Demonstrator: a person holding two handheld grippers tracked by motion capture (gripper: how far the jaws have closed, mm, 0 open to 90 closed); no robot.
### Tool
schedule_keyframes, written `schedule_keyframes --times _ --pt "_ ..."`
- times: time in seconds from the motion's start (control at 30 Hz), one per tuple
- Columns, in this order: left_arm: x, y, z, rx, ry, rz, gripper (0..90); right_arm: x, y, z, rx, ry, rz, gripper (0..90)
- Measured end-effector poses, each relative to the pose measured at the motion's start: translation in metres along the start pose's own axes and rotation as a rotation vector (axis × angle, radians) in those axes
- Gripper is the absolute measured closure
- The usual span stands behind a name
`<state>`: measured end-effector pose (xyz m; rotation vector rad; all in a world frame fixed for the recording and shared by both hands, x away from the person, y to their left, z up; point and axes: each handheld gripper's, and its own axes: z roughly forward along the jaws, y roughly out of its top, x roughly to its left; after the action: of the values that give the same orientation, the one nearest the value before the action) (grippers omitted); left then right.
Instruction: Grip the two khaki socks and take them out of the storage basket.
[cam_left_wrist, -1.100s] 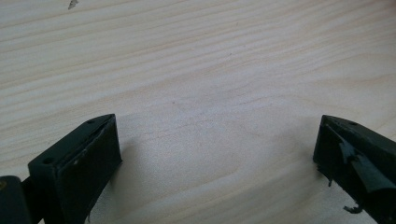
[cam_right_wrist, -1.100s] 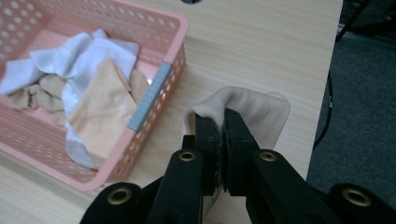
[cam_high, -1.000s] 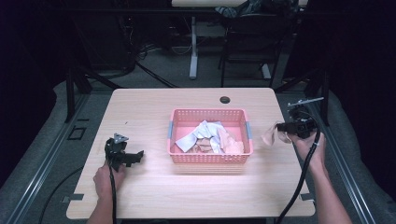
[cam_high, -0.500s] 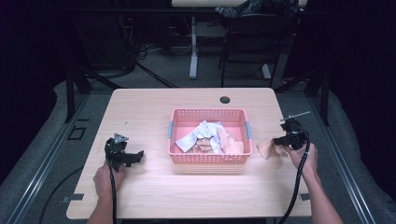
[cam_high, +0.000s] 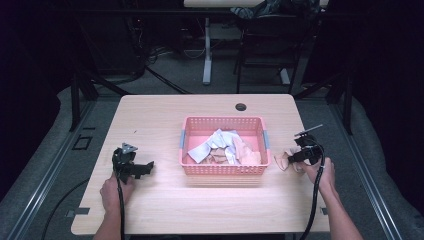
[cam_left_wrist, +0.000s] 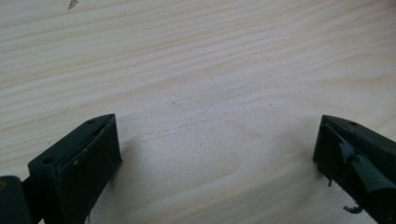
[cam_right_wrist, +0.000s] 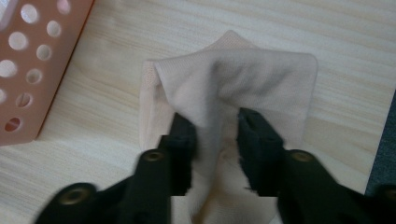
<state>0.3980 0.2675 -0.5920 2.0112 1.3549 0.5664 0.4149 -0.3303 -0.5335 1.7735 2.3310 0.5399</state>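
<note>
Two grippers at a wooden table (cam_high: 165, 210), one pink basket (cam_high: 223, 169) at centre. Basket: perforated plastic, holding a loose heap of small cloth items (cam_high: 222, 148), white, grey and peach. Right gripper (cam_right_wrist: 214, 133): low over the table just beside the basket's right end, jaws closed on a fold of a beige sock (cam_right_wrist: 261, 88); the cloth bunches up between them, and the rest of the sock lies spread on the wood, apart from the basket wall. Left gripper (cam_high: 131, 167): resting near the table's left side, well apart from the basket, jaws spread wide with nothing but bare wood between them. Step in hand, as judged: one sock taken out of the basket and being laid on the table to its right. Next move likely calls for letting the jaws part so the sock lies flat, then a reach into the basket for another piece, perhaps its mate.
</note>
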Motion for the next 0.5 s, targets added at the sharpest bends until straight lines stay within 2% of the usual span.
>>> schedule_keyframes --times 0.03,0.07,0.1,0.13,0.17,0.33,0.47,0.5 --pt "0.000 0.000 0.000 0.000 0.000 0.000 0.3 0.000 0.001 -0.004 -0.012 0.005 0.004 49.3" --pt "0.000 0.000 0.000 0.000 0.000 0.000 0.3 0.000 0.001 -0.007 -0.030 0.009 0.013 44.2" --pt "0.000 0.000 0.000 0.000 0.000 0.000 0.4 0.000 0.001 -0.007 -0.030 0.009 0.013 44.2" --pt "0.000 0.000 0.000 0.000 0.000 0.000 0.4 0.000 0.001 -0.011 -0.034 0.014 0.007 39.4" --pt "0.000 0.000 0.000 0.000 0.000 0.000 0.3 0.003 0.002 -0.019 -0.061 0.021 0.004 31.3" --pt "0.000 0.000 0.000 0.000 0.000 0.001 0.4 0.010 0.006 -0.039 -0.120 0.050 0.002 15.3" --pt "0.000 0.000 0.000 0.000 0.000 0.000 0.4 0.018 0.010 -0.051 -0.155 0.060 -0.018 9.9" --pt "0.000 0.000 0.000 0.000 0.000 0.000 0.3 0.020 0.011 -0.054 -0.150 0.059 -0.031 8.8"
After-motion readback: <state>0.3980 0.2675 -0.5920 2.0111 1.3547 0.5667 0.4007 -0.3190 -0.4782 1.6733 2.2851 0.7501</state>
